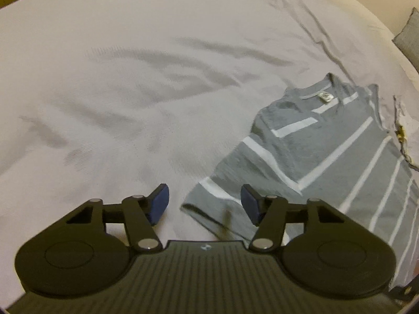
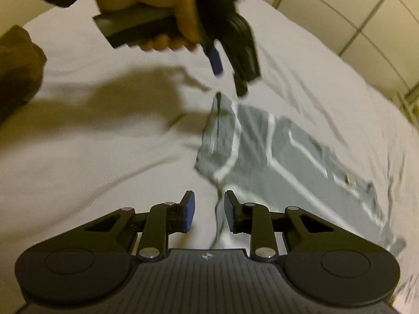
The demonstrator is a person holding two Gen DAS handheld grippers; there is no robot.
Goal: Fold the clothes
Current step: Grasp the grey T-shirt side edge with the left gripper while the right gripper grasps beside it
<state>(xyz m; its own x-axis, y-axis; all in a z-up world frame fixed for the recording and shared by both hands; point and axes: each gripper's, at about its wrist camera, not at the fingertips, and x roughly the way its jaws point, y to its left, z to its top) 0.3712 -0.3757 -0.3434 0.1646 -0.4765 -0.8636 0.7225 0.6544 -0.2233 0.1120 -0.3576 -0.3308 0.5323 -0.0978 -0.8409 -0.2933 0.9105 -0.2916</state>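
Jaws wide on the left gripper (image 1: 204, 204), narrower on the right gripper (image 2: 209, 212), both empty above a grey striped shirt (image 1: 327, 151) lying partly folded on the white bed (image 1: 131, 78) (sheet wrinkled); a hand (image 2: 157, 7) grips the left tool's handle.

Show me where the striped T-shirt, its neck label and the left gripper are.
striped T-shirt (image 1: 327, 141): left wrist view, grey chest area.
neck label (image 1: 325, 96): left wrist view, white tag inside collar.
left gripper (image 1: 204, 201): left wrist view, midway between fingertips.
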